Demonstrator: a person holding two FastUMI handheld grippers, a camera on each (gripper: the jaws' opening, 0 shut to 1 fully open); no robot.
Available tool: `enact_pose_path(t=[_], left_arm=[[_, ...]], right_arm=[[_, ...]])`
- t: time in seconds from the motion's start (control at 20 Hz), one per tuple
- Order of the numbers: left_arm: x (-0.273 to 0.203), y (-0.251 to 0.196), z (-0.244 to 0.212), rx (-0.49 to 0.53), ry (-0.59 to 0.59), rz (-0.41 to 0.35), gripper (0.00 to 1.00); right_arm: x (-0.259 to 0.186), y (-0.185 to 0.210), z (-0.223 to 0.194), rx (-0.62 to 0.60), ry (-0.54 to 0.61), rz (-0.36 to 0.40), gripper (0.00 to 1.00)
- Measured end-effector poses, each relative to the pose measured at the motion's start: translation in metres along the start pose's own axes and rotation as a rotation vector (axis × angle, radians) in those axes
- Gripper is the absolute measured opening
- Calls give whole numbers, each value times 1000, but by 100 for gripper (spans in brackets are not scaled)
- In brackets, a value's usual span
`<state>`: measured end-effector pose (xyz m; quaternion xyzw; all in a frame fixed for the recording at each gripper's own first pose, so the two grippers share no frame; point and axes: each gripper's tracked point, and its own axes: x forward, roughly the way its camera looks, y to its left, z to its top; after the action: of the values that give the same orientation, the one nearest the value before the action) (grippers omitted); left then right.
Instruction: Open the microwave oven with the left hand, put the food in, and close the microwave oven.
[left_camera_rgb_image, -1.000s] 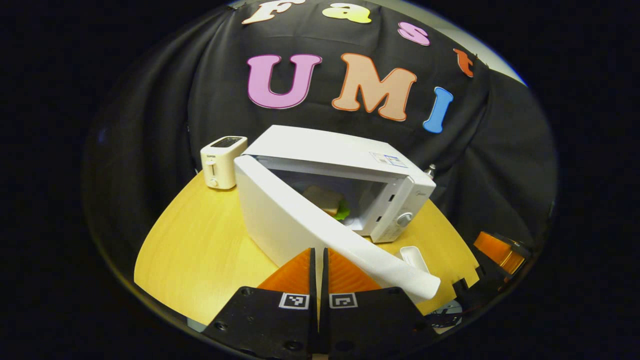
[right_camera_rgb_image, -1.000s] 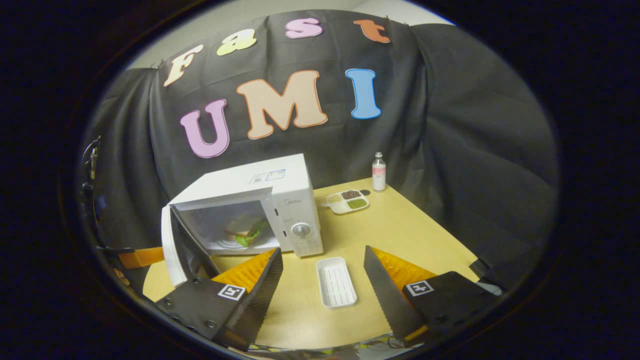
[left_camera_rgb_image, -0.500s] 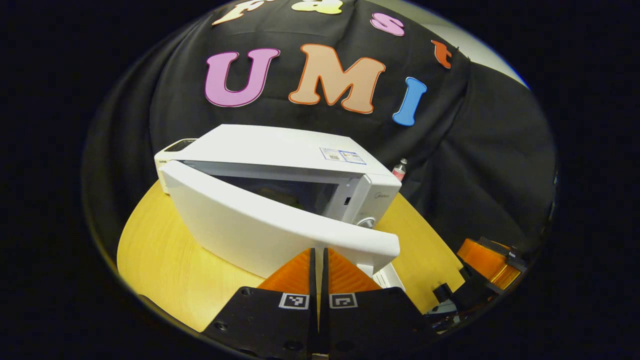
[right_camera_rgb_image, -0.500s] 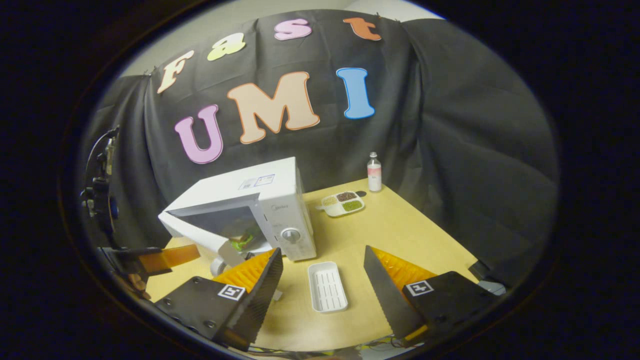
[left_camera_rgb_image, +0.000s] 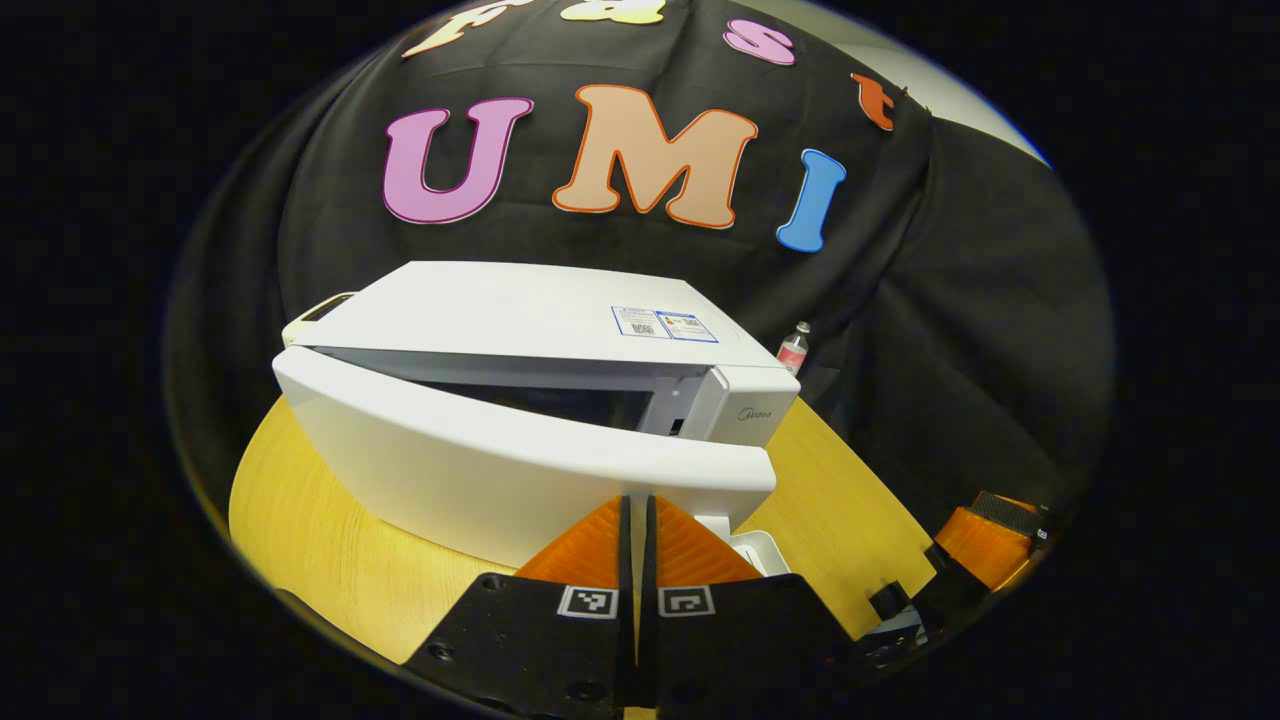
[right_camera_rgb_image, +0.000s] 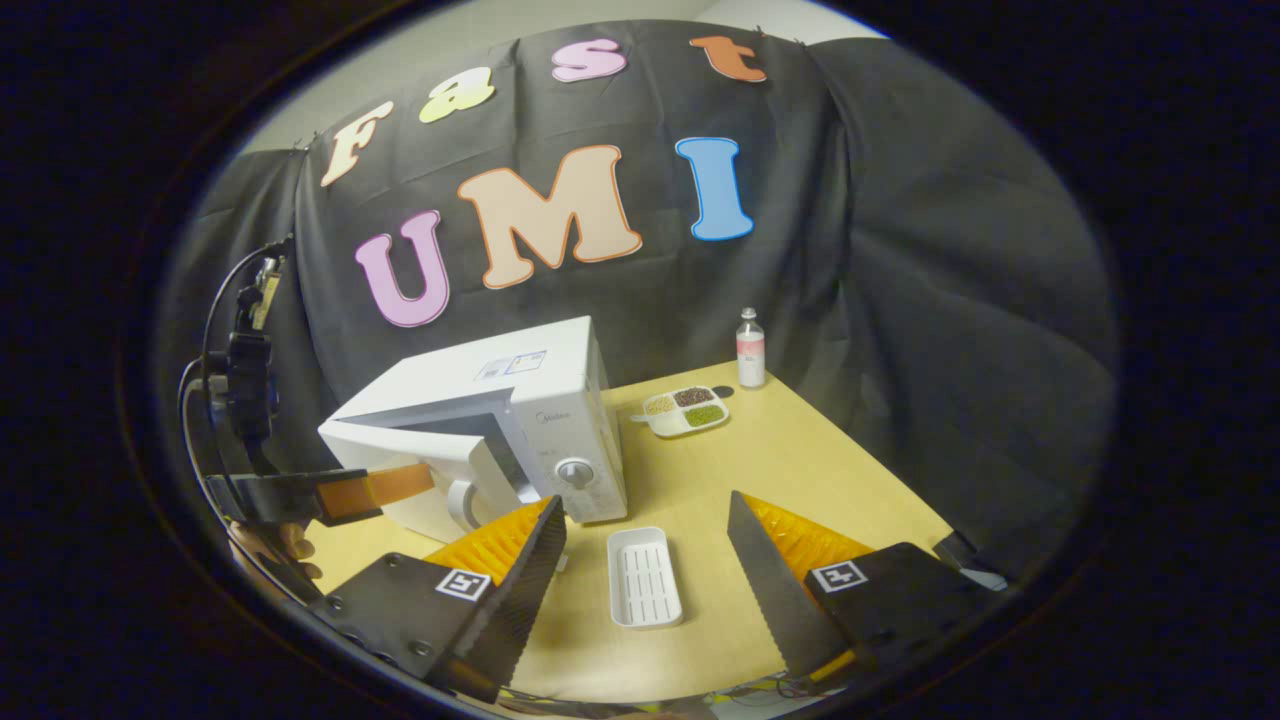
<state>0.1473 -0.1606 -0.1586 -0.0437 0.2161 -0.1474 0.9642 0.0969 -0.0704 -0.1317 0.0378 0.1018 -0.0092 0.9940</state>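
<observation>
Pretty even overhead light, nothing blown out. The microwave (left_camera_rgb_image: 520, 330) top is bright with a soft sheen, and the table (right_camera_rgb_image: 780, 450) shows a faint shadow beside it. Both views are sharp in the middle, heavy fisheye bending toward the edges, corners go dim.

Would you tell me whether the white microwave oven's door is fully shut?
Not yet: the white microwave door stands ajar, a dark gap along its top.
</observation>
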Motion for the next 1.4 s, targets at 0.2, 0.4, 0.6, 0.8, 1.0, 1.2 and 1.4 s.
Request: enact_pose_path(t=[0.2,0.4,0.6,0.8,1.0,1.2,1.4], left_arm=[[15,1,7,13,-14,10,0],[29,2,14,16,-27,26,0],[41,5,22,20,-48,58,0],[48,4,28,16,-65,77,0],[52,4,29,7,-69,82,0],[54,2,26,-19,-63,79,0],[54,2,28,-32,-74,83,0]], right_arm=[[2,1,1,-6,3,16,100],[5,2,3,-7,-4,32,100],[6,2,6,-7,-9,42,92],[12,1,6,1,-6,47,92],[17,2,6,-9,1,50,92],[20,1,2,-7,17,46,92],[21,-1,0,-8,31,37,100]])
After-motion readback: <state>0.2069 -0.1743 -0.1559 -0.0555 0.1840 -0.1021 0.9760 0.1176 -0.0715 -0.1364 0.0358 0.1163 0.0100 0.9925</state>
